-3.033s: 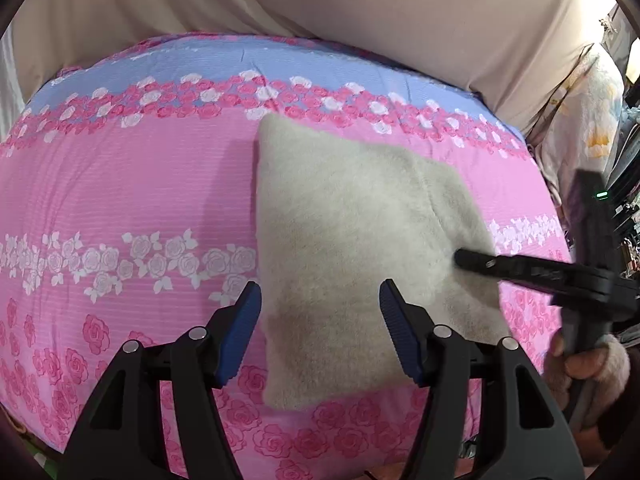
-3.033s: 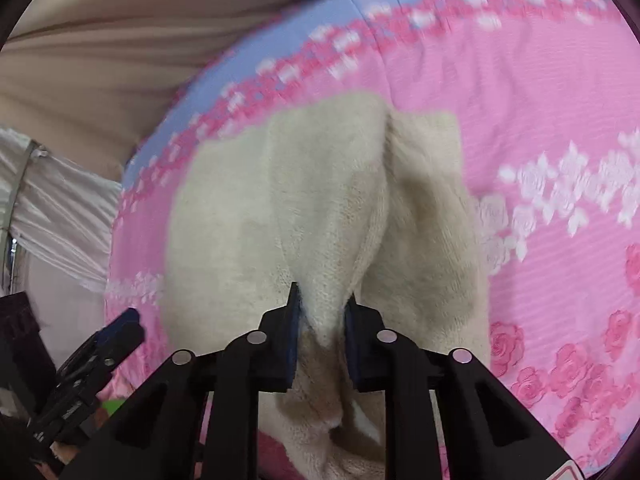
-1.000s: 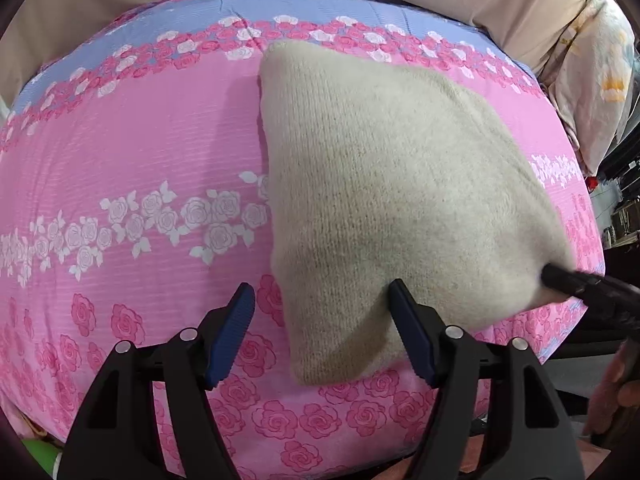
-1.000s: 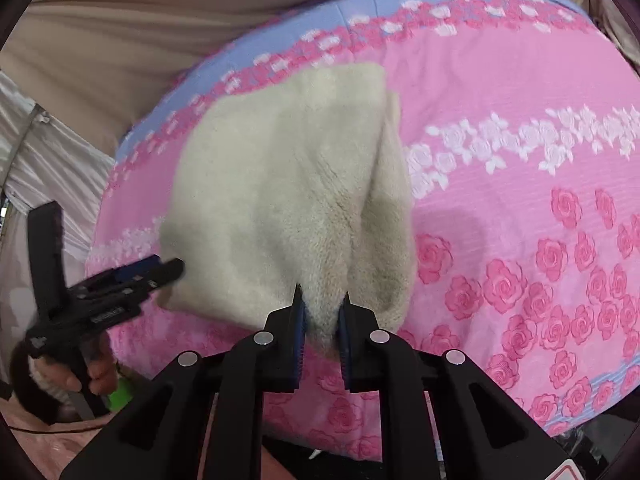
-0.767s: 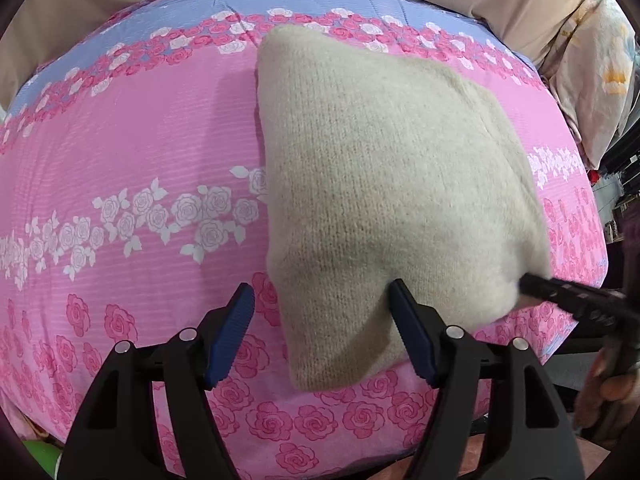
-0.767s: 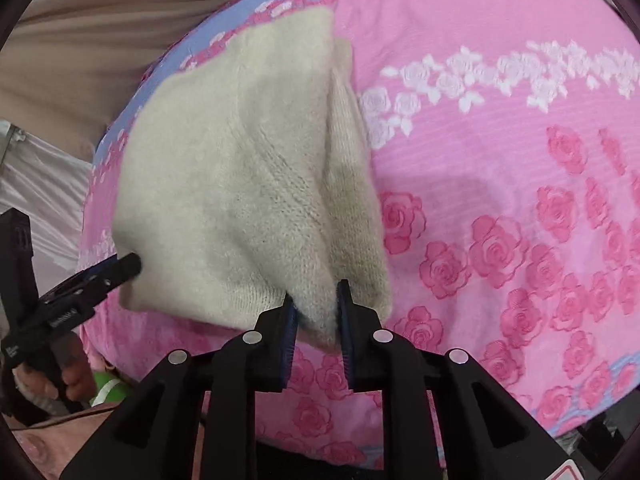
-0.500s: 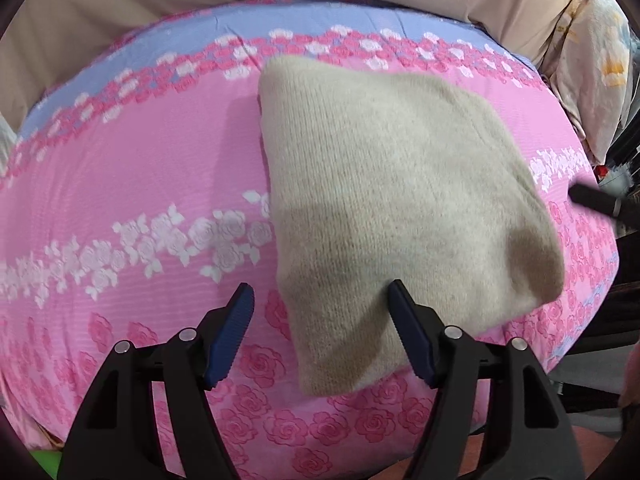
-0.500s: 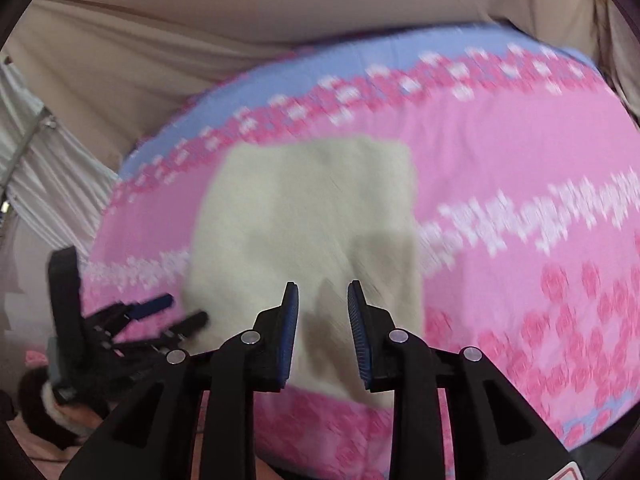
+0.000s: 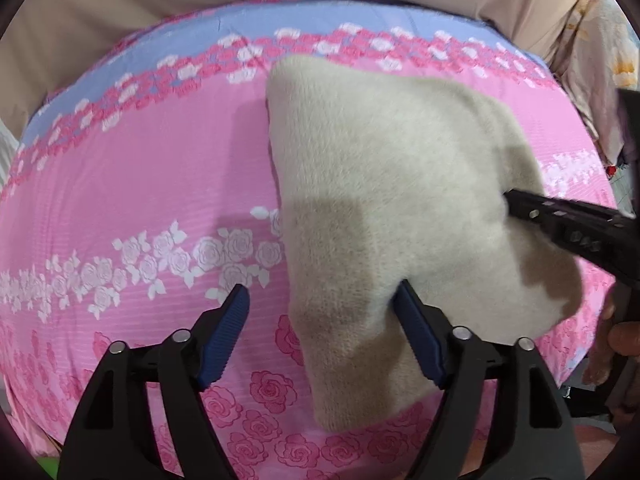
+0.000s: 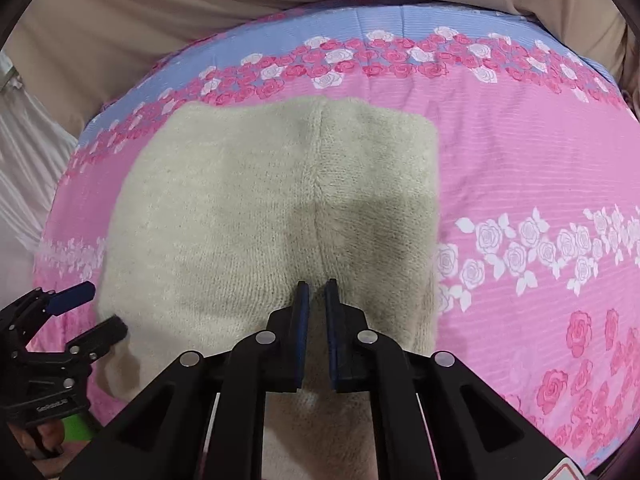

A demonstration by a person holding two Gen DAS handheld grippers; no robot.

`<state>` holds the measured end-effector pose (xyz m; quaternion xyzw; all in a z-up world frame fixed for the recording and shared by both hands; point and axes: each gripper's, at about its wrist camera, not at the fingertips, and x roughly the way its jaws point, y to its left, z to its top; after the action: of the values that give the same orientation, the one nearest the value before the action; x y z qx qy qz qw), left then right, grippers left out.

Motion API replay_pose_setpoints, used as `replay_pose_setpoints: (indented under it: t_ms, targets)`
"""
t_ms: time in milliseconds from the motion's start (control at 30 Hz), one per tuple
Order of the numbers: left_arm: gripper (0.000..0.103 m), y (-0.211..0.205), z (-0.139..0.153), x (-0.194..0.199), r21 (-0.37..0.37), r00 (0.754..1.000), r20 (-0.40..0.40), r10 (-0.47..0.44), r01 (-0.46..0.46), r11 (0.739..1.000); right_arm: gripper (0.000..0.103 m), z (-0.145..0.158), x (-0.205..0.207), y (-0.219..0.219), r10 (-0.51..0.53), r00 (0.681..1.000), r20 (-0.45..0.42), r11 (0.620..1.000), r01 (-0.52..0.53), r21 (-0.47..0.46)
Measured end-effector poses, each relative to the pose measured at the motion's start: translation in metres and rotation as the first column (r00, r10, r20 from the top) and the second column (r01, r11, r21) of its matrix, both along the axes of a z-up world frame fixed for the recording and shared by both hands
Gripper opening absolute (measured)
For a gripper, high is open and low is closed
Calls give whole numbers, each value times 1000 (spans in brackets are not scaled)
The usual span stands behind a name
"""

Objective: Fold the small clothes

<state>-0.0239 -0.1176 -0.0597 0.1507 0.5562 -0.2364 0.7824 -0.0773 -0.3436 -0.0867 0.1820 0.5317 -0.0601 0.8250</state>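
1. Left gripper (image 9: 320, 290) at 6 o'clock: released, jaws just widened, near-left edge of the folded cream garment (image 9: 380, 160) lying between them, unpressed.
2. Right gripper (image 10: 314, 284): clenched, just snapped closed over the knit; pinch unclear.
3. One garment, flat on one pink rose bedspread (image 9: 140, 160), close to its near edge.
4. Bare sheet, 7 to 11 o'clock.
5. Far off at 12: blue border, beige fabric (image 10: 160, 20).
6. Tally: two grippers, one garment.

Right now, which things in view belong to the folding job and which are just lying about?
Job:
- knit garment, folded on the bedsheet
- left tongs, open, astride the garment's near corner
- right tongs, shut above the garment; grip unclear

Lying about:
- beige cloth behind the bed
- floral fabric, far right in the left view
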Motion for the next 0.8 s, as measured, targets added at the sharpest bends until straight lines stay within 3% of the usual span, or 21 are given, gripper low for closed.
replay_pose_setpoints:
  t_ms: [100, 167, 200, 233, 267, 367, 467, 633, 700, 733, 800]
  targets:
    - [77, 8, -1, 5, -53, 999, -41, 32, -35, 998, 8, 14, -3, -8, -22, 1000, 18, 998, 21, 54]
    - [77, 14, 10, 4, -111, 999, -36, 36, -39, 993, 21, 28, -15, -21, -82, 995, 50, 993, 77, 87]
    - [76, 20, 19, 5, -169, 998, -43, 50, -56, 984, 48, 35, -24, -29, -121, 990, 72, 990, 114, 89]
    - [78, 27, 24, 8, -216, 996, -56, 75, -85, 973, 65, 38, -31, -36, -146, 985, 91, 986, 138, 97]
    - [82, 31, 26, 11, -246, 993, -69, 95, -109, 963, 69, 37, -36, -42, -160, 983, 92, 983, 150, 111]
    - [85, 40, 19, 30, -320, 969, -188, 162, -217, 922, 75, 17, -39, -55, -171, 985, 16, 972, 166, 163]
    - [86, 35, -1, 42, -365, 933, -320, 164, -281, 887, 77, -10, -39, -58, -167, 984, -53, 947, 176, 269]
    - [88, 20, -36, 46, -342, 899, -399, 180, -328, 881, 82, -49, -40, -53, -183, 981, -69, 849, 193, 492]
    - [92, 20, -47, 46, -345, 874, -444, 197, -370, 863, 87, -54, -42, -54, -216, 975, -47, 814, 207, 543]
    - [93, 21, -49, 46, -360, 867, -454, 206, -390, 848, 88, -56, -42, -53, -219, 975, -44, 807, 206, 554]
    - [94, 18, -48, 44, -360, 870, -450, 204, -385, 850, 89, -56, -41, -50, -219, 975, -30, 810, 199, 552]
